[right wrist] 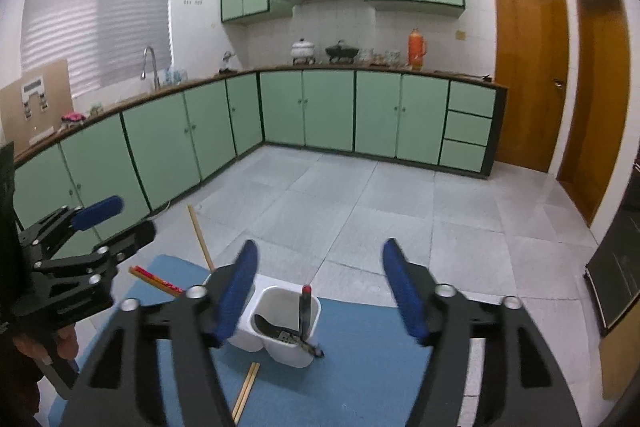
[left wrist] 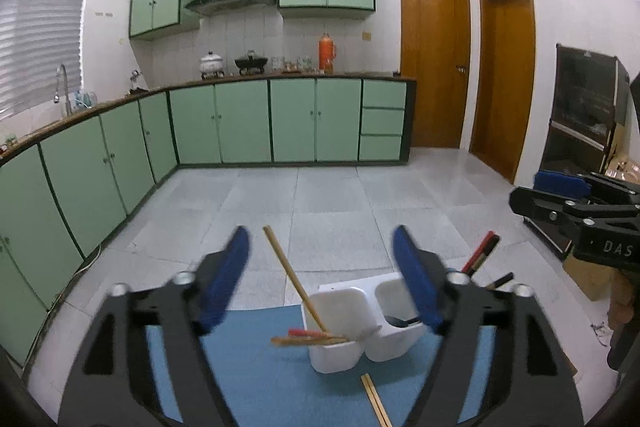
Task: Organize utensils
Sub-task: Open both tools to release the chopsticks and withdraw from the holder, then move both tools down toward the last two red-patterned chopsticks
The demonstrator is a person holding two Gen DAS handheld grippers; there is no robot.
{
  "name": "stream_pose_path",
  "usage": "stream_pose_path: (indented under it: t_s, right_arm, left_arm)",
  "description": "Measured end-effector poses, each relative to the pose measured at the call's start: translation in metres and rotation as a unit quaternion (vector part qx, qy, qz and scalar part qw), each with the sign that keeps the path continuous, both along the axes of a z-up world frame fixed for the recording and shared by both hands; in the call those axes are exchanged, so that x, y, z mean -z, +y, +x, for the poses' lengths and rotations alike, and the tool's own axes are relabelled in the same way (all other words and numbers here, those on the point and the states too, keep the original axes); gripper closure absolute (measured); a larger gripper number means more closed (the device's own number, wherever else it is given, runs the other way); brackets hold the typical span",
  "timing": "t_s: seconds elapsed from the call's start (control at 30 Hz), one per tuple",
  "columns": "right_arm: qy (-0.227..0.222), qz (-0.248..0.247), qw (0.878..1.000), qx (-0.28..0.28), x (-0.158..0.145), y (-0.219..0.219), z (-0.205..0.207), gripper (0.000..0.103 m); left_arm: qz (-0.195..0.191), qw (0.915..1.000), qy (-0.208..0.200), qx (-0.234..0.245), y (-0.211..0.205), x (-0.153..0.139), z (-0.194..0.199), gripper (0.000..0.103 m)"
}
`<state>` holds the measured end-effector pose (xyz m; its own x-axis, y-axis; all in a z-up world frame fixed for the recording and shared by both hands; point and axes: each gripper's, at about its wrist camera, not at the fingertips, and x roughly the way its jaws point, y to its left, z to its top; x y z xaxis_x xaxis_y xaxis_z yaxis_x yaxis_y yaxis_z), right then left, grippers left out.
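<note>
**Operator:** State the work area, largest item first.

**Technician:** A blue mat (left wrist: 256,367) covers the desk. On it stands a white two-compartment utensil holder (left wrist: 340,355). In the left wrist view, one compartment carries a wooden chopstick (left wrist: 294,279) that leans out over the rim, with red chopsticks (left wrist: 308,334) and further wooden ones lying across its edge. The other compartment holds dark-handled utensils (right wrist: 305,315); the right wrist view shows a dark spoon-like head inside. A loose pair of wooden chopsticks (left wrist: 376,403) lies flat on the mat, just in front of the holder.

**Operator:** Claw condition?

**Technician:** The left claw (left wrist: 320,279) is released, jaws spread wide, nothing between them. The right claw (right wrist: 320,287) is likewise released and empty. Both hover above the holder.

**Operator:** Handling properties of the loose pair?

**Technician:** Judged light, stiff and thin. The smooth sticks probably roll or slip apart under an off-centre pinch. Lying flat on the mat, they leave little clearance for the fingertips.

**Operator:** Recommended hold?

**Technician:** Grip both sticks together near mid-length, pads square across them, so neither end tips. The holder looks like light plastic; a leaning load or a sideways nudge may shift or topple it. Lower utensils straight in.
</note>
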<state>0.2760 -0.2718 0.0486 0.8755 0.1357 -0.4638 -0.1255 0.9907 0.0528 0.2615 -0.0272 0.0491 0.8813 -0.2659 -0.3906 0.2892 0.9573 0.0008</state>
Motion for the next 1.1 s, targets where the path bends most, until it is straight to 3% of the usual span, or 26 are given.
stream_pose_path:
  t_s: [0.1, 0.23, 0.47, 0.77, 0.97, 1.1]
  right_arm:
    - [-0.015, 0.003, 1.0, 0.009, 0.0, -0.002, -0.028, 0.022]
    - [-0.032, -0.004, 0.999, 0.022, 0.014, -0.002, -0.071, 0.012]
    - [0.018, 0.032, 0.999, 0.029, 0.076, 0.006, -0.132, 0.012]
    - [0.11, 0.024, 0.993, 0.028, 0.162, 0.032, -0.161, 0.012]
    - [0.167, 0.019, 0.986, 0.015, 0.215, 0.062, -0.173, 0.012]
    - [0.185, 0.014, 0.983, 0.006, 0.231, 0.079, -0.174, 0.023]
  left_arm:
    - [-0.001, 0.9998, -0.019, -0.011, 0.008, -0.002, -0.03, 0.014]
    - [0.0, 0.9994, -0.026, -0.025, 0.014, 0.008, -0.067, 0.011]
    - [0.035, 0.998, 0.019, -0.049, 0.028, 0.061, -0.118, 0.009]
    - [0.076, 0.9875, 0.116, -0.074, 0.053, 0.147, -0.148, 0.009]
    - [0.087, 0.9792, 0.161, -0.087, 0.067, 0.181, -0.156, 0.009]
    - [0.093, 0.9768, 0.172, -0.088, 0.073, 0.191, -0.162, 0.009]
